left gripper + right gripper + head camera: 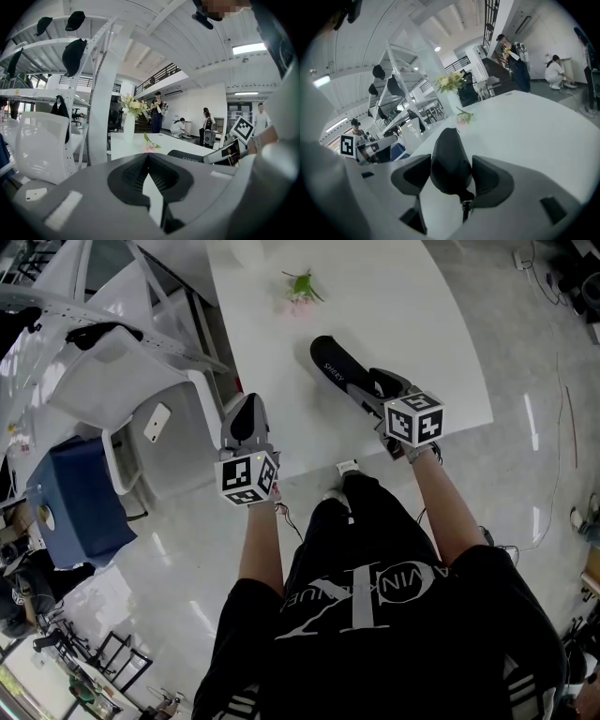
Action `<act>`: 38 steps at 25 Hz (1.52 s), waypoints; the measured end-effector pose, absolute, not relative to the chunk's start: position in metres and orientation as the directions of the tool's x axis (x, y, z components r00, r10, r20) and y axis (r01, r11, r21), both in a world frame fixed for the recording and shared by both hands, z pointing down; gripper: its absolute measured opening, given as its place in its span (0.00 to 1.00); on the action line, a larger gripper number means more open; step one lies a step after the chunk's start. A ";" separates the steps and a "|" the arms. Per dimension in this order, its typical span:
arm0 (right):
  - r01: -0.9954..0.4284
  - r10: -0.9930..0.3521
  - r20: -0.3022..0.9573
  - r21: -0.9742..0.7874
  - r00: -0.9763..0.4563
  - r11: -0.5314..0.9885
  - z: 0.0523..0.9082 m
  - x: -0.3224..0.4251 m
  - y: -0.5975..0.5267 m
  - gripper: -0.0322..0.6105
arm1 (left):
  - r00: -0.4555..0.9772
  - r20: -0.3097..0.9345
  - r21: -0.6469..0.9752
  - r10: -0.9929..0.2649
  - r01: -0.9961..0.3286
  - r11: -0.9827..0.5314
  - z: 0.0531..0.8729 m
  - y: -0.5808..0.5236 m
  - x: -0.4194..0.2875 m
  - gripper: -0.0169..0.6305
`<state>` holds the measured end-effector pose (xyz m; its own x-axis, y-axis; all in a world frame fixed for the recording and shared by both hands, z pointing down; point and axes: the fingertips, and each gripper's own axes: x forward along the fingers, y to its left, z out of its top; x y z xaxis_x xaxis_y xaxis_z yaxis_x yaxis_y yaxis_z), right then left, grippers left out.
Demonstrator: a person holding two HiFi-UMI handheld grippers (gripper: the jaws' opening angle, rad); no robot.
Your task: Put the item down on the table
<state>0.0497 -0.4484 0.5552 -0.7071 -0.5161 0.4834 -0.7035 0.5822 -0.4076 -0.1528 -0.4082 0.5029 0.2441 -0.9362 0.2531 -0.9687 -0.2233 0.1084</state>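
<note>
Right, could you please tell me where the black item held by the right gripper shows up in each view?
Head view: the black item is upper centre, sticking out of the right gripper.
Left gripper view: it is low, right of centre.
Right gripper view: it sits dead centre between the jaws.
Shared landmark: the pink flower on the white table beyond it.

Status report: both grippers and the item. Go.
Left gripper shut, empty. Right gripper shut on black item, over table, contact unclear. Flower ahead, apart from it.
</note>
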 end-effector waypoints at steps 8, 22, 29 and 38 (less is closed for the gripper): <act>-0.724 -0.538 0.488 -0.391 -0.687 0.569 0.552 0.057 -0.447 0.44 | 0.245 0.249 0.113 -0.937 -0.968 -0.224 0.501 -0.402 -0.155 0.05; -0.743 -0.593 0.448 -0.364 -0.669 0.562 0.530 0.064 -0.441 0.44 | 0.252 0.220 0.105 -0.942 -0.966 -0.234 0.487 -0.392 -0.158 0.05; -0.776 -0.661 0.409 -0.287 -0.629 0.561 0.510 0.074 -0.438 0.21 | 0.261 0.194 0.097 -0.946 -0.964 -0.246 0.476 -0.387 -0.155 0.05; -0.783 -0.709 0.333 -0.257 -0.622 0.566 0.478 0.078 -0.436 0.11 | 0.261 0.150 0.080 -0.953 -0.964 -0.252 0.455 -0.383 -0.156 0.05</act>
